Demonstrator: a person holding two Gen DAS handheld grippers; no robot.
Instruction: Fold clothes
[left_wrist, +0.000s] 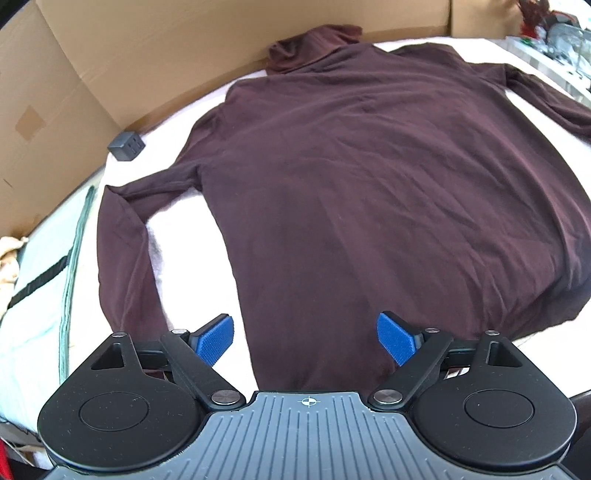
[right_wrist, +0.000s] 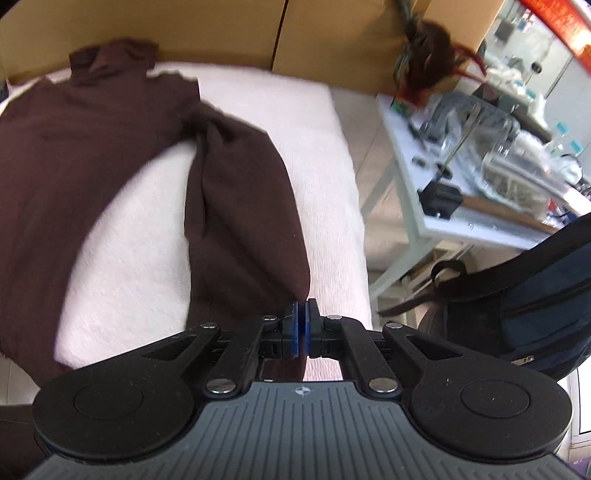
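So there's a dark maroon turtleneck (left_wrist: 369, 184) spread flat on a white pad (left_wrist: 207, 266), collar up at the far edge against the cardboard (left_wrist: 110, 55), hem at the near edge. One sleeve (left_wrist: 122, 243) bends at the elbow and runs down toward the near edge on the pad's left side. A little grey box (left_wrist: 126, 146) sits at the far left corner.

The left gripper (left_wrist: 306, 341) hangs over the hem with its blue pads wide apart, nothing between them, just fabric underneath.

The right gripper (right_wrist: 302, 325) is over by the pad's right edge, pads pretty much together on the end of the other sleeve (right_wrist: 240, 214). That view is a bit blurry, but the cloth runs right into the pinch. Past that edge there's a cluttered side table (right_wrist: 461, 229) and a dark backpack (right_wrist: 524, 295).
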